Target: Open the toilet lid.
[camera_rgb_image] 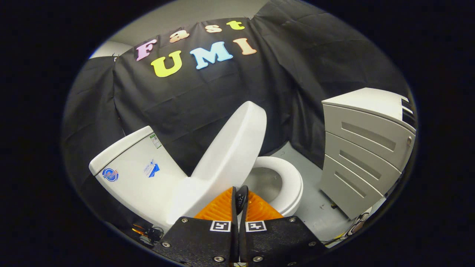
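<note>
Gripper (238, 200) fingers were pressed nearly together, just a thin slit between them, holding nothing. Directly ahead at 12 o'clock stood the smooth white plastic toilet lid (233, 144), raised and tilted, its lower edge just past the fingertips. At 1 o'clock lay the white oval toilet seat (293, 183) around the bowl. White ceramic tank (135, 167) at 10 o'clock. Grey drawer cabinet (365, 155) at 3 o'clock, on the grey floor (315, 211).

Even, moderately bright overhead light; soft sheen on toilet lid (232, 148), no harsh glare. Fisheye bends cabinet (365, 148) at 3 o'clock. Closed gripper (238, 198) at 6 o'clock slightly soft; bowl interior shadowed.
</note>
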`<state>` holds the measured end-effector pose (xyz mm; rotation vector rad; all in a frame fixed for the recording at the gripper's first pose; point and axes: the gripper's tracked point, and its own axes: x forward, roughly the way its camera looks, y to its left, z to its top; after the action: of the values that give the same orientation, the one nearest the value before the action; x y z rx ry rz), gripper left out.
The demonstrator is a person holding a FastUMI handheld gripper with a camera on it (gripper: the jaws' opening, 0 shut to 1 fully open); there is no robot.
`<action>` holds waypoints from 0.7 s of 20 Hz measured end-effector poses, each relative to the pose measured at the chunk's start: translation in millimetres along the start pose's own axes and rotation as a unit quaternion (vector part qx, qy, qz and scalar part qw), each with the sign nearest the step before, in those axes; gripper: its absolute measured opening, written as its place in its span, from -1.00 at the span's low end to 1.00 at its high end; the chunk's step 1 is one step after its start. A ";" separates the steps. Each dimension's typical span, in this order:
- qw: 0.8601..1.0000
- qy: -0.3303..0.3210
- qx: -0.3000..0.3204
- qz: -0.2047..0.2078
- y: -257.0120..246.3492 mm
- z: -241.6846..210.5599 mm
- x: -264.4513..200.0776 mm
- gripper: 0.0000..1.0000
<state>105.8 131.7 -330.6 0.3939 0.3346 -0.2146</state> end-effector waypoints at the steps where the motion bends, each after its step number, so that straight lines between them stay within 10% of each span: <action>1: 1.000 0.006 0.003 0.004 3.5 1.9 -2.3 -0.99; 14: 0.998 0.041 -0.026 -0.037 33.7 18.6 -13.6 -1.00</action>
<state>107.4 156.4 -298.0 0.3390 0.4353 -0.2621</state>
